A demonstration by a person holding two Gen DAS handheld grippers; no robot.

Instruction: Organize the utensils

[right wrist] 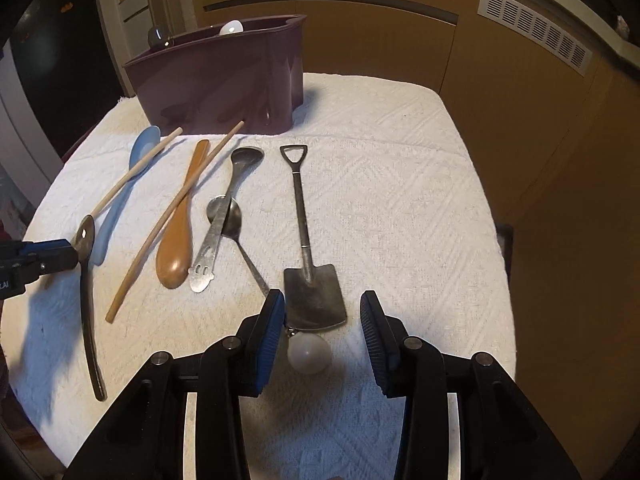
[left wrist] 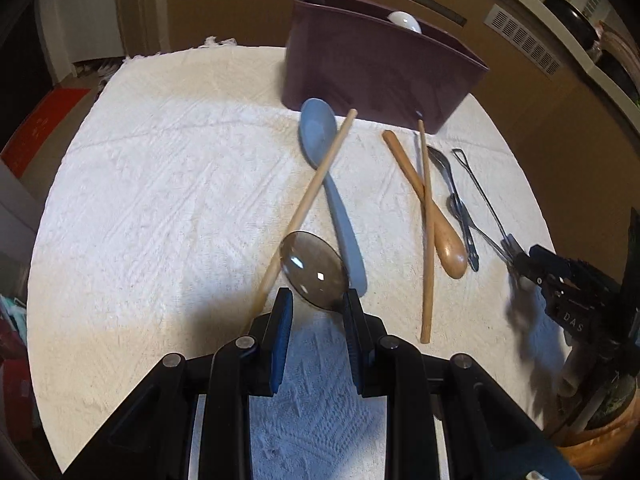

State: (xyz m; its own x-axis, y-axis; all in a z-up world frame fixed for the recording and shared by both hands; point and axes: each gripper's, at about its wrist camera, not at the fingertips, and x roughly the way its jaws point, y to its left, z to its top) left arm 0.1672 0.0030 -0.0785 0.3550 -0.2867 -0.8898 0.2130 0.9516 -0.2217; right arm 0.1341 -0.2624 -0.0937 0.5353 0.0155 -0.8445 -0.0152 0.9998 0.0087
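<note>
1. Maroon utensil caddy (right wrist: 224, 80) at the bench's far edge; white spoon bowl (right wrist: 231, 27) and a dark rounded piece (right wrist: 157, 37) poking out.
2. Left tongs (left wrist: 316, 300) angled down, clamped on dark translucent spoon (left wrist: 312, 268), bowl forward.
3. Right tongs (right wrist: 322, 320) angled down, parted, straddling shovel-shaped spoon (right wrist: 314, 296) on white towel (right wrist: 400, 208); no pad contact seen.

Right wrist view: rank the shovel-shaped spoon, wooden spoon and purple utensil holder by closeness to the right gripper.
1. Shovel-shaped spoon: its blade lies just ahead of the right gripper.
2. Wooden spoon: farther left, on the cloth.
3. Purple utensil holder: far end of the table.
</note>
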